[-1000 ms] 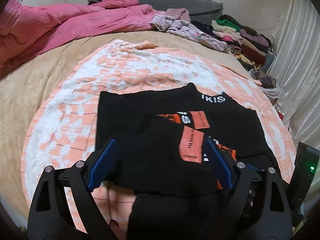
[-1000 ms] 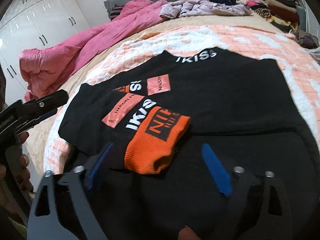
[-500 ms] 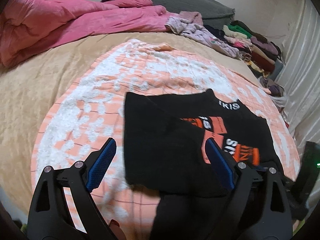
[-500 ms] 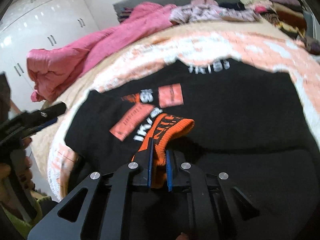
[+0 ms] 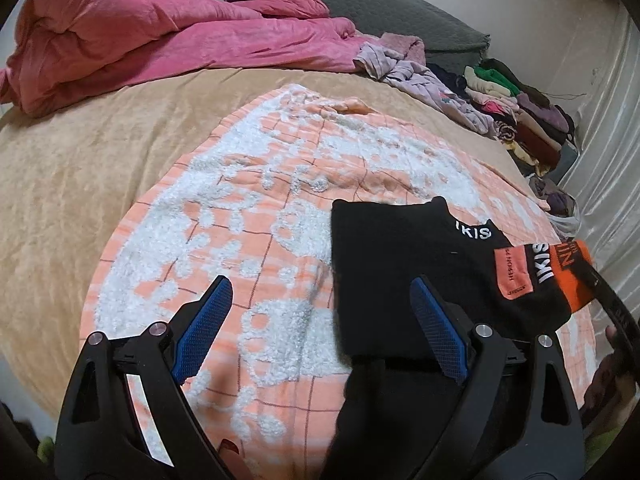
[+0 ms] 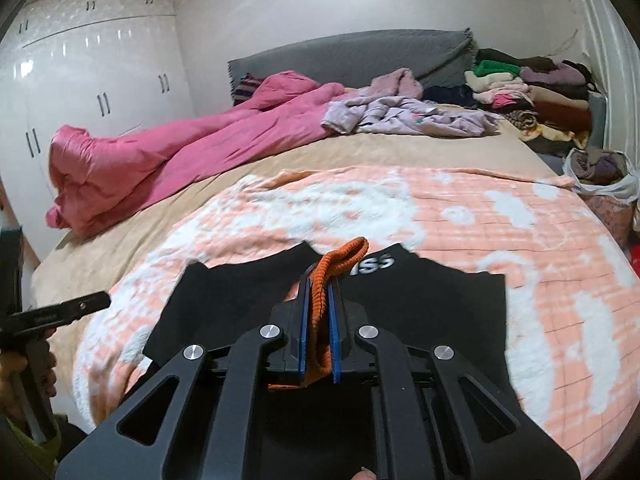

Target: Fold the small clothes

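The right gripper is pinching the orange cuff of the black top — lifting it off the blanket. The left gripper is hanging spread and empty, with the top's near-left edge lying just ahead of its right finger — the nearer hand for that side.

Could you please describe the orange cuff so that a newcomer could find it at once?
On the peach-and-white fluffy blanket covering the bed lies a black knitted sweater. Its ribbed orange knitted cuff is pinched in the right claw, the only bright orange piece among the black fabric.
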`<state>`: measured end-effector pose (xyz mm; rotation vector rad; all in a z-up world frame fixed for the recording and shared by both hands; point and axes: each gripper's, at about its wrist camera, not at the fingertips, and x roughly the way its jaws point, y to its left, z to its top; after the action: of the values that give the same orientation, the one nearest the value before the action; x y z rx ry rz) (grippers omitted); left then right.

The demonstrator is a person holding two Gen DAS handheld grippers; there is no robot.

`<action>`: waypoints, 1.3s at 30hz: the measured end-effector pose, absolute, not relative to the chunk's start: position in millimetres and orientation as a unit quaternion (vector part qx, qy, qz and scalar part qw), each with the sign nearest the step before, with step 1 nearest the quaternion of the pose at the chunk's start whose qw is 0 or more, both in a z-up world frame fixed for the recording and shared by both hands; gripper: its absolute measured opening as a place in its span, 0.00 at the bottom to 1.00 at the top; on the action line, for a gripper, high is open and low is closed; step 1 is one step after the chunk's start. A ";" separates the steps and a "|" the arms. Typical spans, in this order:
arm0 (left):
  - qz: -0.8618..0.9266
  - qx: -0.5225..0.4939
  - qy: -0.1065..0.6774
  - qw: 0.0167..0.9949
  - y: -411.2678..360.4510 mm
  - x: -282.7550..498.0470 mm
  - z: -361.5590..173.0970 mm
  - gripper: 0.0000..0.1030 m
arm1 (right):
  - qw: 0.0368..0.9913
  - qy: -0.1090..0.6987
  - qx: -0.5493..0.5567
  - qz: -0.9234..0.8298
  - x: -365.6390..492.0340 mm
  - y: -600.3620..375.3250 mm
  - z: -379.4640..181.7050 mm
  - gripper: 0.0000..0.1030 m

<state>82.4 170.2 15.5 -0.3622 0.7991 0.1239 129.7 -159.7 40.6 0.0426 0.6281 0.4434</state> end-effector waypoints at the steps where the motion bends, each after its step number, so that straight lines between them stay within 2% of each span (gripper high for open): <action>1: 0.057 -0.177 0.388 0.903 169.2 82.5 15.4 0.81 | 0.927 0.307 0.024 0.211 132.2 -166.0 39.7 0.07; 14: 0.042 -0.152 0.398 0.904 142.5 91.0 13.6 0.81 | 0.938 0.308 0.054 0.149 136.2 -224.6 23.8 0.07; 27: 0.007 -0.095 0.416 0.904 92.1 117.0 0.3 0.81 | 0.933 0.330 0.054 0.135 143.4 -236.4 6.0 0.07; 33: -0.009 -0.074 0.425 0.902 71.1 125.6 -6.6 0.81 | 0.931 0.341 0.051 0.122 141.4 -242.0 -1.9 0.10; 35: -0.016 -0.068 0.425 0.903 66.0 127.2 -8.4 0.81 | 0.930 0.345 0.052 0.115 140.2 -245.8 -4.4 0.14; 39: -0.023 -0.057 0.424 0.904 57.1 131.7 -12.0 0.80 | 0.929 0.350 0.055 0.108 135.9 -251.2 -8.2 0.16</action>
<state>131.7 57.1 -12.0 -0.1168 0.8768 -0.0476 135.9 -251.2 -8.2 0.1137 0.7172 0.2210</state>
